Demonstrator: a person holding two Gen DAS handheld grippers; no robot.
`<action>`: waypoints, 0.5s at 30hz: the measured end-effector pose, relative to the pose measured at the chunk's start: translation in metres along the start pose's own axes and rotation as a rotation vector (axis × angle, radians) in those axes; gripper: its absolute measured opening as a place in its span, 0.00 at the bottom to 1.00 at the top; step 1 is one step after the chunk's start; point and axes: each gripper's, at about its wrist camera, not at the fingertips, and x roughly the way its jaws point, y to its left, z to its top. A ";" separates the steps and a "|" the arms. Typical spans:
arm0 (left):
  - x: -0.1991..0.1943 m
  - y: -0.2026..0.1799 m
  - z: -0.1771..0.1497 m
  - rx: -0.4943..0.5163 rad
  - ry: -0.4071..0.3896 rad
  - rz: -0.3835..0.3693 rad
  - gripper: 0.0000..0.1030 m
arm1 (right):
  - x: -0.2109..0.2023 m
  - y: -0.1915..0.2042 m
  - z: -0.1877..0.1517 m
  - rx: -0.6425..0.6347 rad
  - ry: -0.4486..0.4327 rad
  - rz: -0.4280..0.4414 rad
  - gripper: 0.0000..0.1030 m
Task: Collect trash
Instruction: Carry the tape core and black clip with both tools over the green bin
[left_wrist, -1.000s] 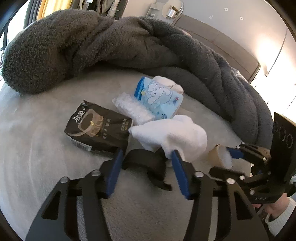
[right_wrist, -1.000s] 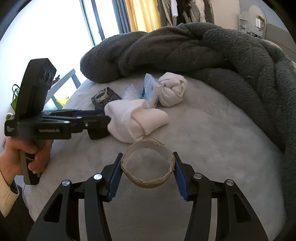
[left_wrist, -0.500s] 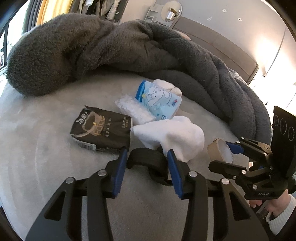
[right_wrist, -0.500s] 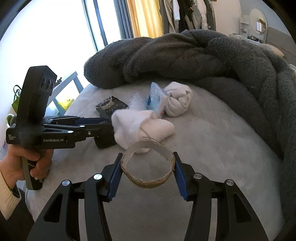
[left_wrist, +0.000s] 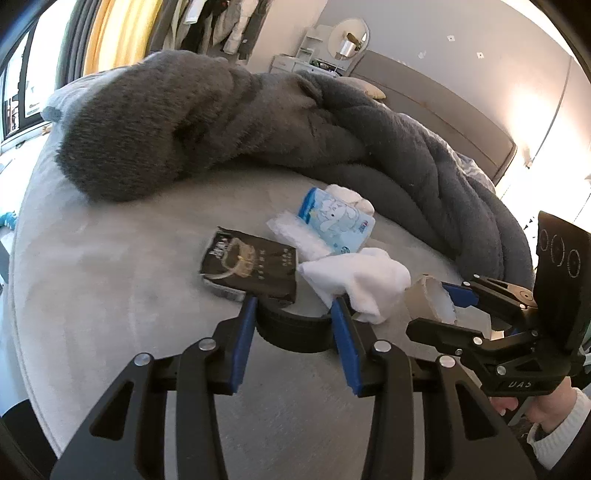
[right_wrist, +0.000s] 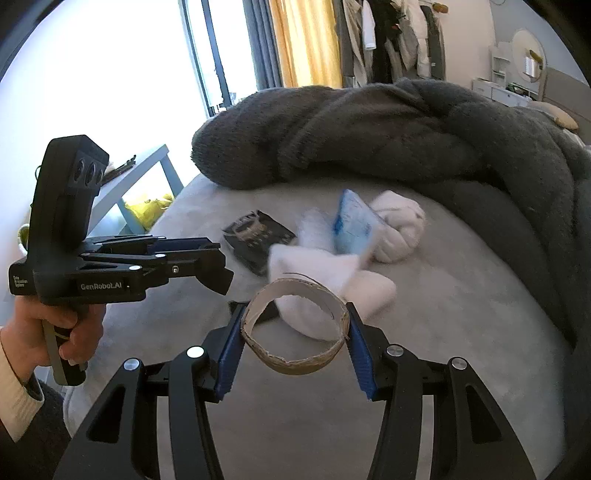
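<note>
My left gripper (left_wrist: 293, 314) is shut on a black tape roll (left_wrist: 295, 330) and holds it just above the grey bed. My right gripper (right_wrist: 293, 326) is shut on a brown cardboard ring (right_wrist: 295, 354), also seen in the left wrist view (left_wrist: 428, 301). On the bed lie a black packet (left_wrist: 251, 267), a clear plastic wrapper (left_wrist: 295, 234), a blue-and-white tissue pack (left_wrist: 338, 221), a white cloth (left_wrist: 364, 282) and a rolled white sock (right_wrist: 397, 229). The left gripper (right_wrist: 210, 266) shows in the right wrist view, left of the ring.
A thick dark grey blanket (left_wrist: 221, 118) is heaped along the back and right of the bed (left_wrist: 110, 295). A blue-grey table (right_wrist: 147, 162) stands by the window beyond the bed's left edge. A grey headboard (left_wrist: 443, 107) is at the far right.
My left gripper has closed on the black tape roll and lifted it off the bed, pulling back from the white cloth. The right gripper has risen slightly with the cardboard ring still held.
</note>
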 end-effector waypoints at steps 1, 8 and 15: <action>-0.003 0.002 0.000 -0.002 -0.004 0.003 0.43 | 0.001 0.003 0.002 -0.003 -0.002 0.002 0.51; -0.023 0.019 -0.004 -0.013 -0.018 0.023 0.43 | 0.009 0.028 0.013 -0.032 -0.003 0.025 0.51; -0.045 0.043 -0.010 -0.032 -0.028 0.056 0.43 | 0.020 0.055 0.026 -0.062 -0.001 0.049 0.51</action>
